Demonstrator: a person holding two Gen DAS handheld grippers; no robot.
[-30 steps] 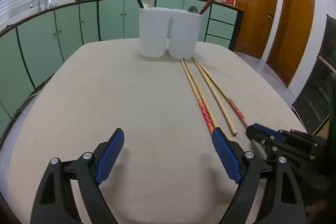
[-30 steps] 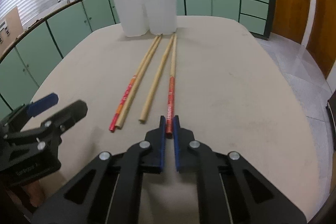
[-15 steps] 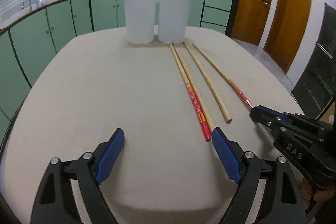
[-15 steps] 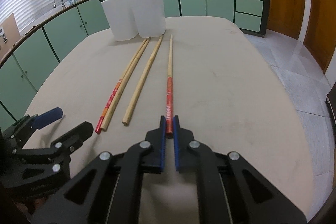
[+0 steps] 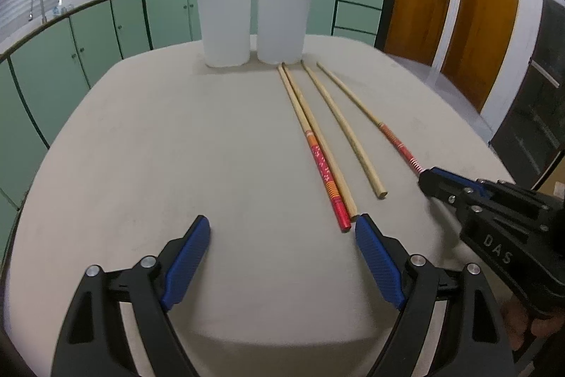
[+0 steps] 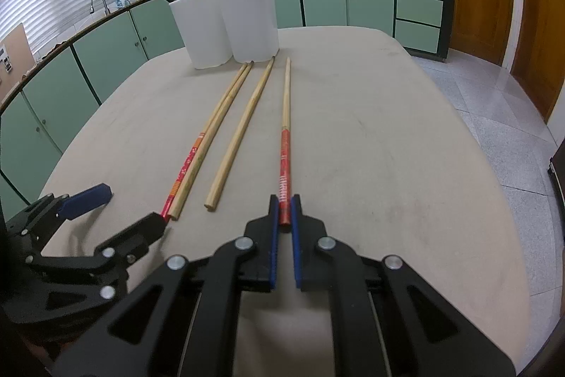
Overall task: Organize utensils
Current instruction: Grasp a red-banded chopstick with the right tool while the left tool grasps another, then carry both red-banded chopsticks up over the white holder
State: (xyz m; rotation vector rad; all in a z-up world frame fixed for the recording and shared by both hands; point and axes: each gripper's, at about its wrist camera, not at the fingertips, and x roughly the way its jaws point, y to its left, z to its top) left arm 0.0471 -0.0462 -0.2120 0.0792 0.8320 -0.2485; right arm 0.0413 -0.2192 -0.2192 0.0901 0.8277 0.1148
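Right wrist view shows little changed over the last second: the right gripper point(image 6: 285, 212) stays clamped on the red-ended chopstick point(image 6: 284, 161), left gripper point(image 5: 282, 241) wide open and empty, so lifting toward the white holder point(image 6: 247, 20) looks next

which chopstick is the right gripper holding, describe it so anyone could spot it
On the beige table, four chopsticks fan out from the two white holders. It is the one farthest right, lying apart from the others, its red printed end pinched in the right gripper; the other red-ended one lies against a plain stick.

Black grippers, blue ribbed fingers point(image 5: 378, 249), silver screws.
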